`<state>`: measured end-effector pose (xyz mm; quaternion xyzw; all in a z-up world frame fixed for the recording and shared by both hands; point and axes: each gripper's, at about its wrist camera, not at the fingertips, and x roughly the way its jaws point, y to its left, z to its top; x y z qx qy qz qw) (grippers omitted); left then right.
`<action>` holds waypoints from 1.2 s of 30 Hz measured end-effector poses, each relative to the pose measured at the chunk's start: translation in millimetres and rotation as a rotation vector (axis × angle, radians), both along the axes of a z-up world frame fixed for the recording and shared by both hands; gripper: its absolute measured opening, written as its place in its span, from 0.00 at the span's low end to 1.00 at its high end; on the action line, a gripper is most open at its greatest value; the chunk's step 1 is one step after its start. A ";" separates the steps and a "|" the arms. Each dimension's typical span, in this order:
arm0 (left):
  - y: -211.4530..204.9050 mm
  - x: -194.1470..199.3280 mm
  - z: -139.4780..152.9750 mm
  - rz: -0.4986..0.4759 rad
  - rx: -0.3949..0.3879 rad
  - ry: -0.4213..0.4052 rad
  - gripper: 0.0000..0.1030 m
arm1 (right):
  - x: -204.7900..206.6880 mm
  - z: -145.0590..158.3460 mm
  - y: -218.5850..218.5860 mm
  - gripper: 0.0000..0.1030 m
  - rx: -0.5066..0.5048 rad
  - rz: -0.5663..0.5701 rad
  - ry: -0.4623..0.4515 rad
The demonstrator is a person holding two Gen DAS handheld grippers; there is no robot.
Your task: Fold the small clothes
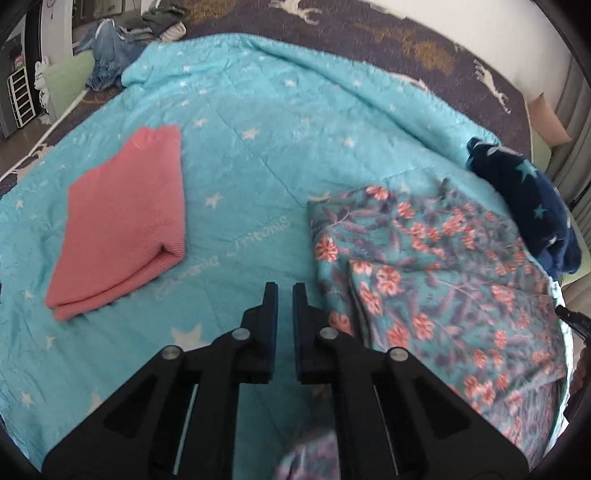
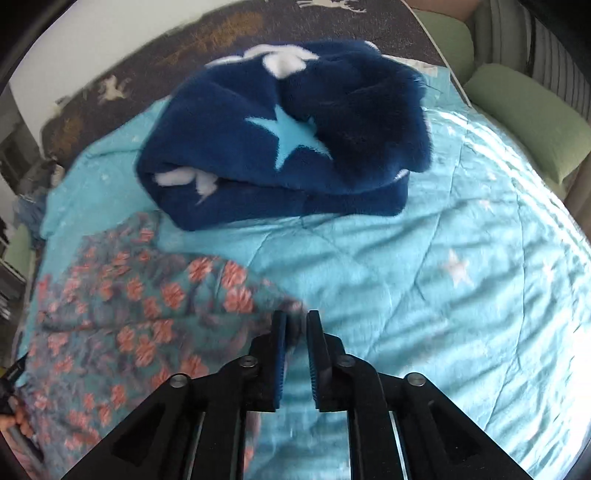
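Note:
A floral teal garment (image 1: 436, 280) with pink flowers lies spread on the blue star quilt (image 1: 240, 177), right of my left gripper (image 1: 285, 286). The left gripper's jaws stand a narrow gap apart with nothing seen between them. A folded pink garment (image 1: 122, 229) lies to its left. In the right wrist view, my right gripper (image 2: 296, 314) is nearly closed at the floral garment's (image 2: 133, 302) right corner, and blurred cloth shows between the jaws. A fluffy navy star garment (image 2: 288, 140) lies crumpled beyond it, and it also shows in the left wrist view (image 1: 524, 199).
A dark patterned bedspread (image 1: 369, 29) lies under the quilt. Jeans and other clothes (image 1: 110, 44) are piled at the far left corner. Green cushions (image 2: 524, 110) line the bed's right side. The bed edge is near on the right.

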<state>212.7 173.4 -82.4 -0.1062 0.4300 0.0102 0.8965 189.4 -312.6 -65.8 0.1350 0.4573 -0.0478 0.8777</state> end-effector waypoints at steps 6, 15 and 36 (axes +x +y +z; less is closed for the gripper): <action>-20.4 -26.0 28.2 -0.167 -0.177 -0.073 0.19 | -55.4 26.4 30.1 0.15 0.053 0.149 -0.046; -39.7 -41.0 3.7 -0.136 0.027 0.020 0.17 | -89.6 -4.6 44.1 0.38 -0.075 0.103 0.046; 7.7 -190.3 -14.8 -0.222 -0.086 0.119 0.56 | -219.4 5.3 55.8 0.45 0.054 0.205 0.058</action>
